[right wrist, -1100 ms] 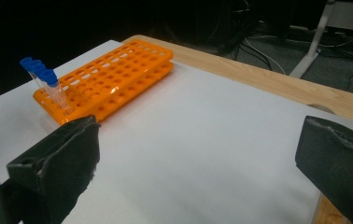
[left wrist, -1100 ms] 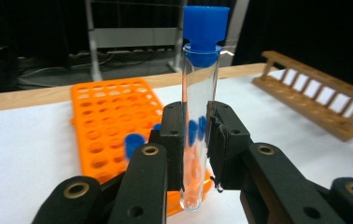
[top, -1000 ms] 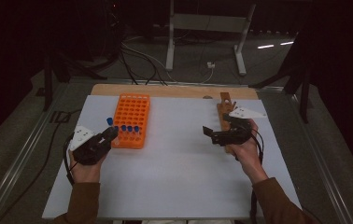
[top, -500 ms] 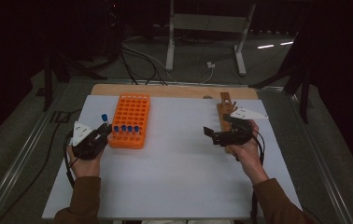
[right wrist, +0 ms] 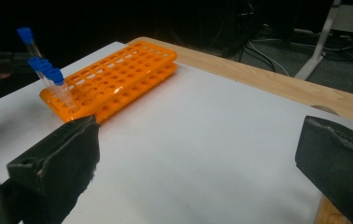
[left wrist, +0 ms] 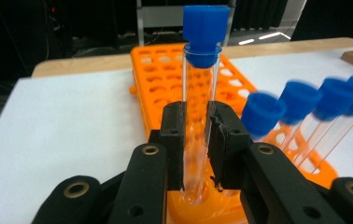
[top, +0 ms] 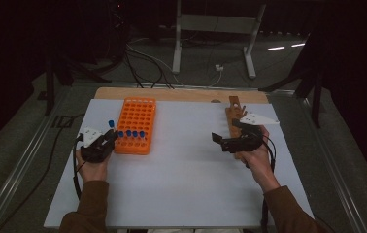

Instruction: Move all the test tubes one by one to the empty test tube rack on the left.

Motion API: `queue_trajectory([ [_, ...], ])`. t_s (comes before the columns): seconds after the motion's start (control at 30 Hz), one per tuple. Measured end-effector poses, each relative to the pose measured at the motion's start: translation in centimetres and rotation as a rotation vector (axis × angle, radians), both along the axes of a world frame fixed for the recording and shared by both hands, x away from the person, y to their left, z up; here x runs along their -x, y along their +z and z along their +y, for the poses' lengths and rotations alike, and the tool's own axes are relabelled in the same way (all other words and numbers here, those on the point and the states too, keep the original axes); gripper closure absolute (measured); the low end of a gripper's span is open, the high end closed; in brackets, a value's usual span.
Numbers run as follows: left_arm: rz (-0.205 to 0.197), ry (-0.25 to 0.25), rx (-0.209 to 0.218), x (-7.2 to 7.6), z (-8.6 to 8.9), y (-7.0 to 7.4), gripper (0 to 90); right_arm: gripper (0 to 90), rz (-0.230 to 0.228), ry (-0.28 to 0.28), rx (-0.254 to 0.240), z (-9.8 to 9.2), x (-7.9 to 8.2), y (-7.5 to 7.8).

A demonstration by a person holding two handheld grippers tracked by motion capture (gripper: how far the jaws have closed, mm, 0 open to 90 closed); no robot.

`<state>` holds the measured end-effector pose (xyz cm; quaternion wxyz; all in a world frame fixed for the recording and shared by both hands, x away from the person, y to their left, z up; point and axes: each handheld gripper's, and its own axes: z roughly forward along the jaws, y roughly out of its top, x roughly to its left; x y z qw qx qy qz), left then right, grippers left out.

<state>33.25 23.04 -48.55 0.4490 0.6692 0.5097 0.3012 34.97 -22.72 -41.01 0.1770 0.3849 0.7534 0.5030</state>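
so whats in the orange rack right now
Four blue-capped tubes stand in a row along the near end of the orange rack; its other holes look empty. The left gripper clamps a fifth tube at the rack's near edge; its jaws hide whether the tip sits inside.

One orange plastic tube rack [top: 135, 125] with a grid of round holes lies at centre-left of the high view. Five clear test tubes with blue caps: four stand in the rack's near row [top: 131, 134], one [left wrist: 201, 98] sits mid-frame in the left gripper view. One wooden stand [top: 233, 116] lies right of centre. Two black grippers, at lower left [top: 105, 144] and right [top: 227, 139].
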Motion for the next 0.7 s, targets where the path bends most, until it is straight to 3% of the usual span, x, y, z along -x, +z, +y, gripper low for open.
queue_trajectory([
  [0.2,0.051,-0.009,-0.011,0.2,0.2,-1.1,78.2,0.0,-0.005,0.003,0.026,0.0,0.2,-0.2],
  [0.33,0.087,-0.024,-0.058,0.1,-0.1,-1.6,78.4,0.0,-0.001,0.005,0.023,0.0,0.3,-0.4],
  [0.6,0.100,-0.019,-0.034,0.1,0.0,-1.5,77.1,0.0,-0.011,-0.002,0.050,0.0,0.8,-1.5],
  [0.7,0.110,-0.008,-0.022,0.2,0.2,-1.5,66.5,0.0,-0.015,-0.011,0.053,-0.3,1.1,-1.8],
])
